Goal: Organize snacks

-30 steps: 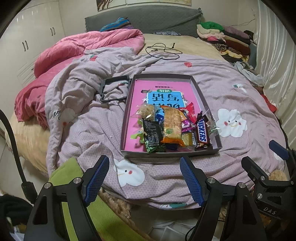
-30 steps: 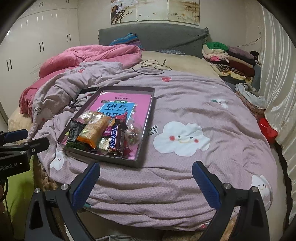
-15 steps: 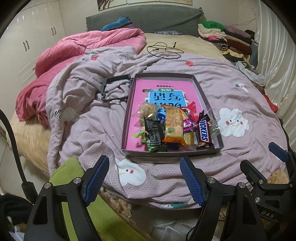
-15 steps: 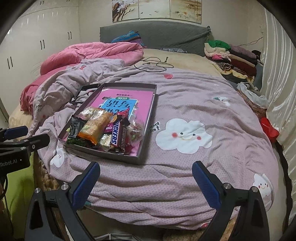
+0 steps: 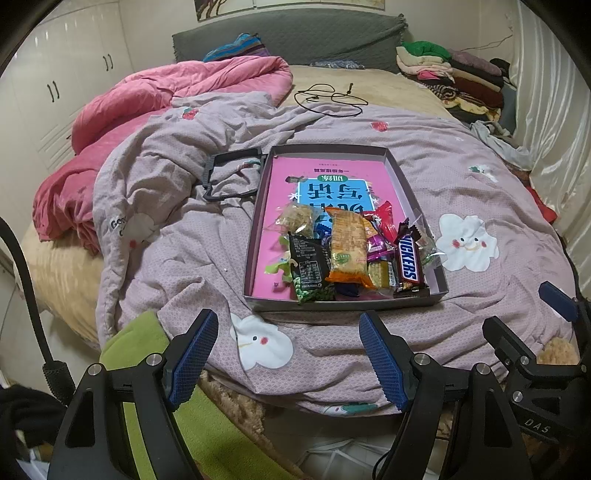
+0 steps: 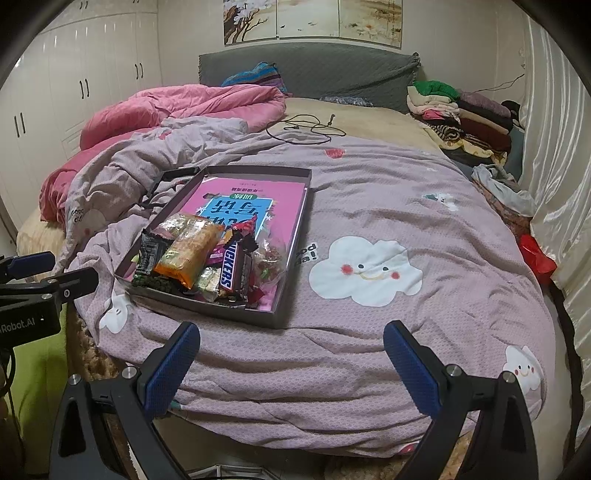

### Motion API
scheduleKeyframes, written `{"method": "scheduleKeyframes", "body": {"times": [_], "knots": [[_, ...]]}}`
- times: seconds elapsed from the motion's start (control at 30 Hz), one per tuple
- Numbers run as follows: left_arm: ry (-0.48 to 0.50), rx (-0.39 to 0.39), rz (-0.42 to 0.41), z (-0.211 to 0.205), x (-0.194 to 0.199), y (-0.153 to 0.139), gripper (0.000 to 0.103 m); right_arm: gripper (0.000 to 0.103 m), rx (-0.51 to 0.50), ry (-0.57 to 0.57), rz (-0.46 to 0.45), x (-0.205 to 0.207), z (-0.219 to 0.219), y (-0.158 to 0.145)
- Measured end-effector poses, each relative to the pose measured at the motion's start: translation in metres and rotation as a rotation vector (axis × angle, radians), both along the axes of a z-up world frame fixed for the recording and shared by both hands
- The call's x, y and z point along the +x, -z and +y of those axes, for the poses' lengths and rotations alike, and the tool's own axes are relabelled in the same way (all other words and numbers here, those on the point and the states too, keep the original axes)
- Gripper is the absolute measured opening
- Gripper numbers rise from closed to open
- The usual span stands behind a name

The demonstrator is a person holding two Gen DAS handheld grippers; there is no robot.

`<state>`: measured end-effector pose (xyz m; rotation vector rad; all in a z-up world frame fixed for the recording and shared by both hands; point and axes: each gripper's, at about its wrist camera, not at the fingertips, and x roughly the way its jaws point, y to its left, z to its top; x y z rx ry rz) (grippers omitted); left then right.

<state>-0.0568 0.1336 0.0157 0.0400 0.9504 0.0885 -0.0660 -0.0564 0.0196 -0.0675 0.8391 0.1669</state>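
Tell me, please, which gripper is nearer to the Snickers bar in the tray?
Left. The left gripper sits straight before the tray's near wall, in line with the Snickers bar. The right gripper hangs off to the bar's right.

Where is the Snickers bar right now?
The Snickers bar lies in the shallow box on the bed, at the right edge of the snack pile, just right of the orange cracker pack.

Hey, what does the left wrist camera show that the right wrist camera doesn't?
Only the left wrist view shows the green blanket at the bed's foot and the whole black frame beside the box. Only the right wrist view shows the full wall paintings and the small cloud print. Both show the snack box, the Snickers bar and both open claws, left and right.
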Motion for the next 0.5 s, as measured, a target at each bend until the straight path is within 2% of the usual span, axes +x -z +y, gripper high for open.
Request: {"method": "scheduleKeyframes", "body": {"times": [0.5], "knots": [[-0.002,-0.009,0.015,-0.0011,0.0003,0.0027,0.08,0.1,0.006,-0.001,-0.004,-0.0007,0.0,-0.0018]]}}
